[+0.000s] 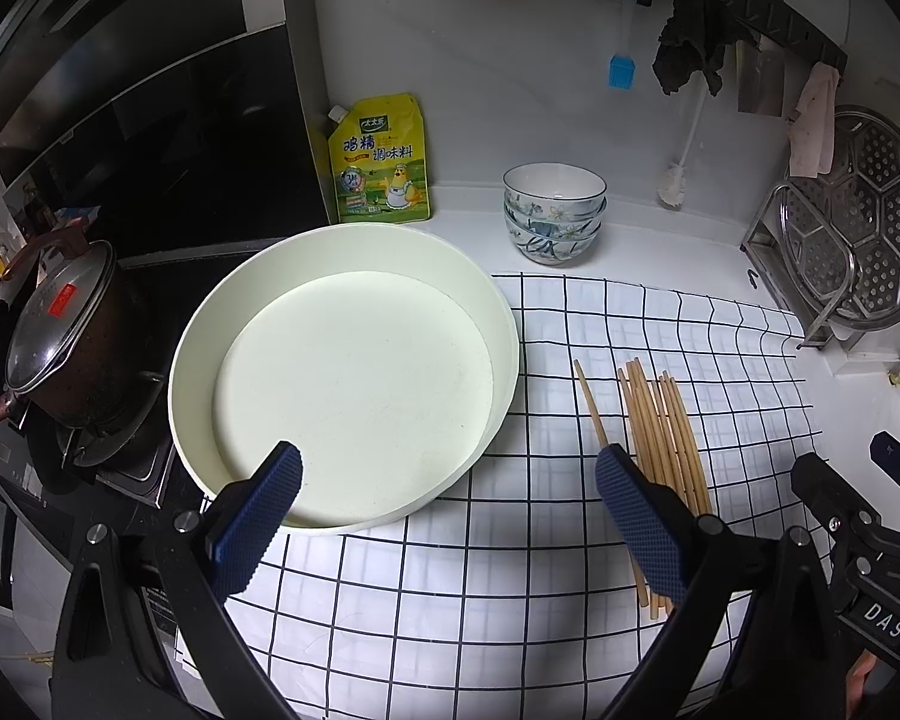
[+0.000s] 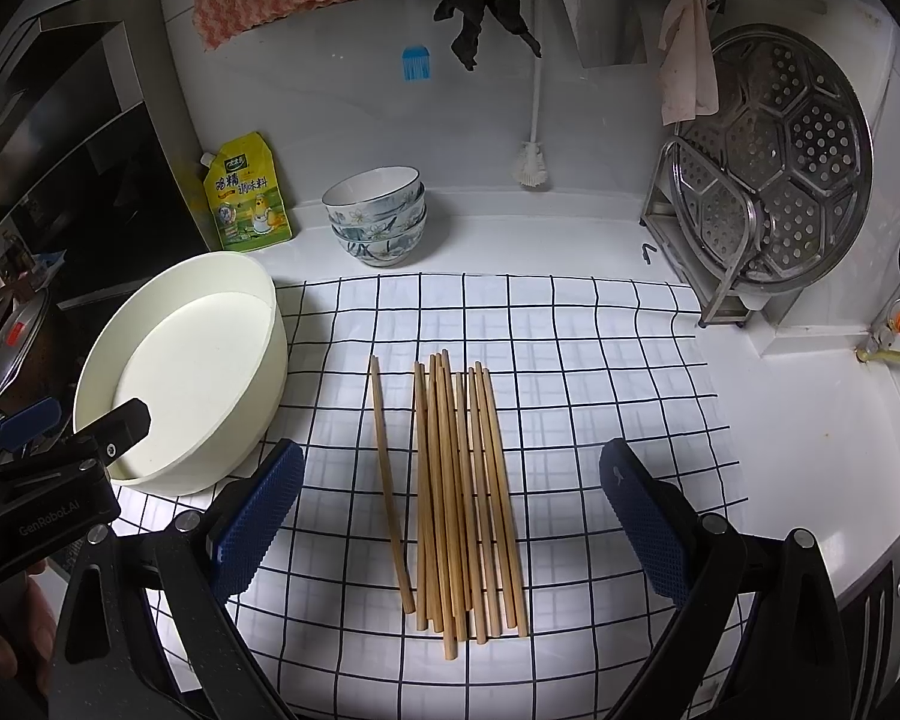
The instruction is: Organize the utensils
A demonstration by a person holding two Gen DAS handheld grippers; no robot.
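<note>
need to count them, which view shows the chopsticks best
The right wrist view: the chopsticks lie whole and centered on the checked cloth. In the left wrist view, the left gripper finger covers part of the bundle.

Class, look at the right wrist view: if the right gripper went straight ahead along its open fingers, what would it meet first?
Most likely the bundle of wooden chopsticks, lying on the checked cloth between the open fingers of the right gripper. Depth is uncertain, so it might touch the cloth beside them.
</note>
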